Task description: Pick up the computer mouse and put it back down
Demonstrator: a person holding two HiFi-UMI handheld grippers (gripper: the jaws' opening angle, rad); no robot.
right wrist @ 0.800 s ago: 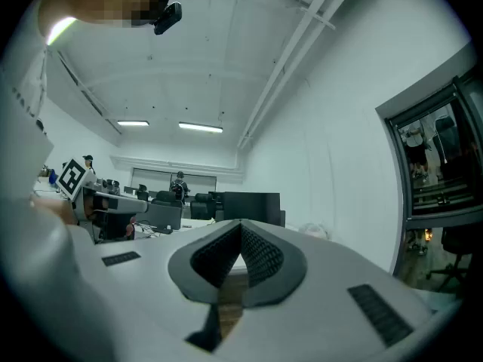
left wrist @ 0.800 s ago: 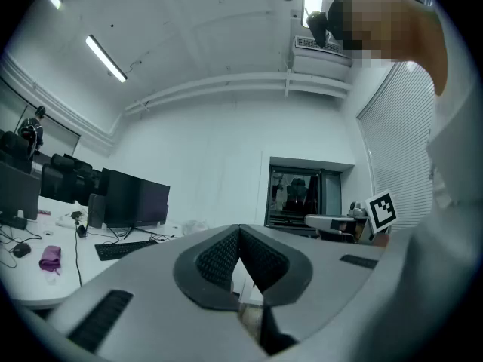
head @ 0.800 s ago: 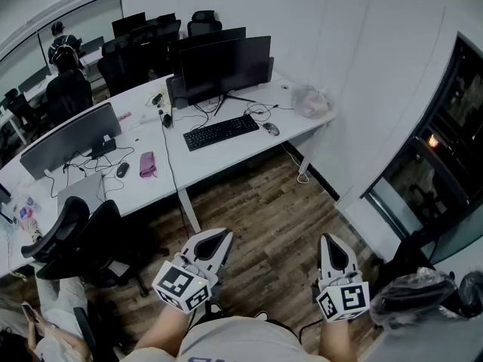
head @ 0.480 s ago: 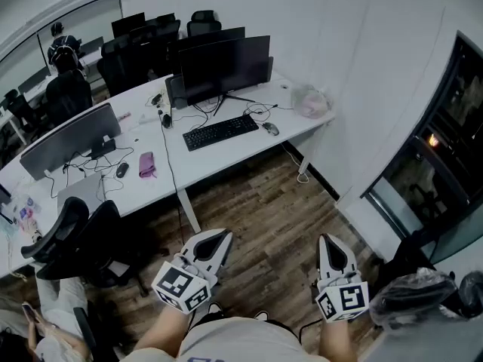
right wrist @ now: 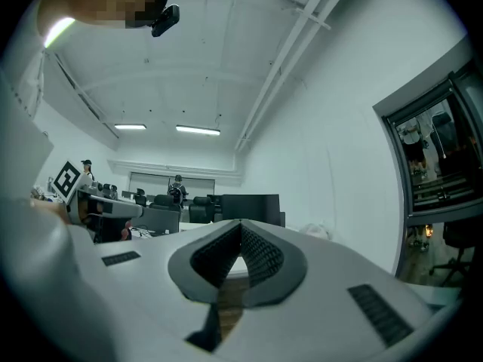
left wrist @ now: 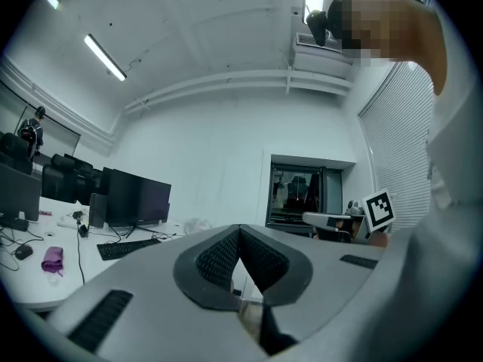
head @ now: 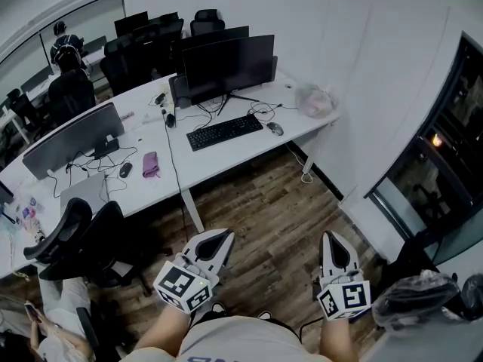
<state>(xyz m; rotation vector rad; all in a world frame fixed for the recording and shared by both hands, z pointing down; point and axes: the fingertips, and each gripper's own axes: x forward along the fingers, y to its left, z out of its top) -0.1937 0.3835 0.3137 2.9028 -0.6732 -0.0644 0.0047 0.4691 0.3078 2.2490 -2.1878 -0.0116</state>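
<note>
Small grey computer mouse (head: 276, 129) on white counter (head: 226, 161): left tongs (head: 223, 237), right tongs (head: 330, 240) hanging far off (both closed, empty); nearby black cables (head: 260, 111) risking snagging.

No lettering, brand or number can be read in any view

The only printed signs are black-and-white square marker patterns, one set on the marker cube (head: 181, 286) of the left gripper (head: 223, 237) and one on the second cube (head: 344, 300) of the right gripper (head: 330, 238); they are blocky codes, not letters or digits. On the white desk (head: 226, 161) the monitors (head: 226, 62) at the back edge are dark, and the key legends of the black keyboard (head: 225, 132) are too small to make out
</note>
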